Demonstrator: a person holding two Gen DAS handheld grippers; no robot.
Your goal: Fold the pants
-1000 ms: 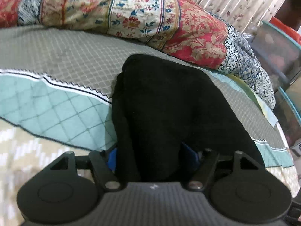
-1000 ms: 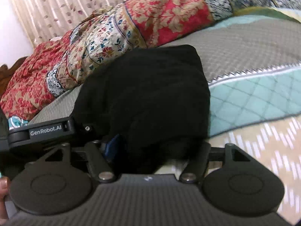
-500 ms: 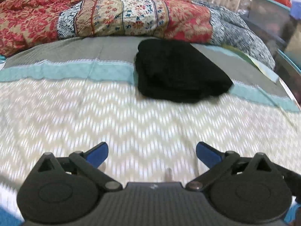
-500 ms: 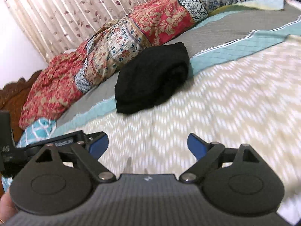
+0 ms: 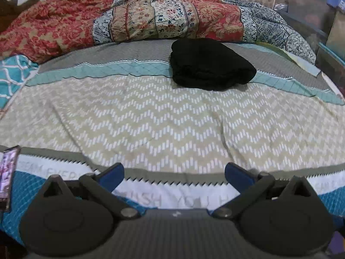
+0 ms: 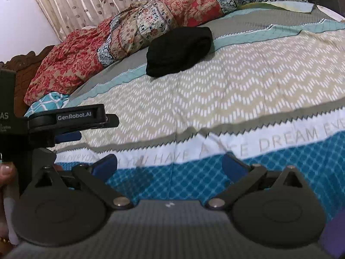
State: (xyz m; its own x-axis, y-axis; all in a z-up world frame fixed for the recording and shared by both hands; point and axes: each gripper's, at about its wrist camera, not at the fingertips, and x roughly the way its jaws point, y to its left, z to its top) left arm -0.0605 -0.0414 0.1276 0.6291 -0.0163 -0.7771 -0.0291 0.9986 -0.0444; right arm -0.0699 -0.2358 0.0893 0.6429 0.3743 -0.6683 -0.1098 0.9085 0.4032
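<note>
Both grippers hang with jaws spread wide and nothing between them: the left gripper (image 5: 173, 176) at the bottom of its frame, the right gripper (image 6: 170, 165) likewise, its jaws just finishing opening. Folded into a thick black bundle, the pants (image 5: 210, 63) lie upper right of centre on the patterned bedspread (image 5: 172, 118), well apart from both. Behind them a floral quilt (image 5: 151, 19) is heaped. A phone (image 5: 7, 172) lies at the left edge.

place: home bedroom | signs: bed with printed bedsheet (image 5: 172, 118), crumpled quilt (image 5: 151, 15), curtains (image 6: 86, 2)
</note>
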